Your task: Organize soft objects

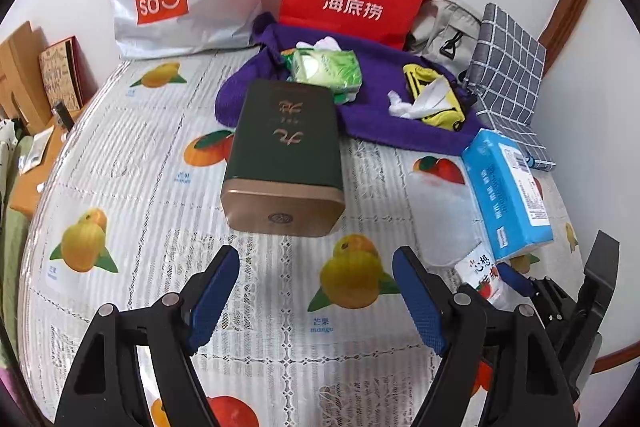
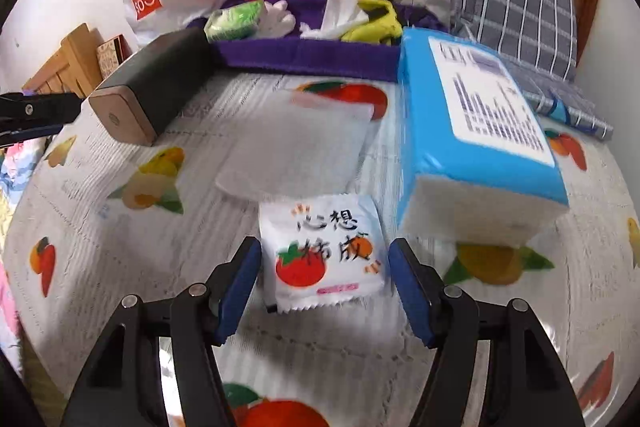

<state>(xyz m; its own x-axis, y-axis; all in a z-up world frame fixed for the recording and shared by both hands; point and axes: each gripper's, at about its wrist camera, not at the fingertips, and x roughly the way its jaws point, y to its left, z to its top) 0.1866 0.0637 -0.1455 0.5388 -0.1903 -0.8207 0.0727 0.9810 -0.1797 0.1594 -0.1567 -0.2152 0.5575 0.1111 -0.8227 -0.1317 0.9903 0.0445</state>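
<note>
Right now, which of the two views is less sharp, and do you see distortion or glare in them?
Right wrist view: motion blur smears the blue tissue pack label and the small white packet. Left wrist view: sharper, the green tin reads clearly. Both views: fisheye bends the table edge, corners are black; no strong glare.

Left claw [image 1: 316, 301] and right claw [image 2: 322, 291] — both angled downward, jaws spread, gripping nothing.

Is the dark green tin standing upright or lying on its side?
On its side: the dark green tin lies lengthwise on the tablecloth, gold lid end facing the camera.
</note>
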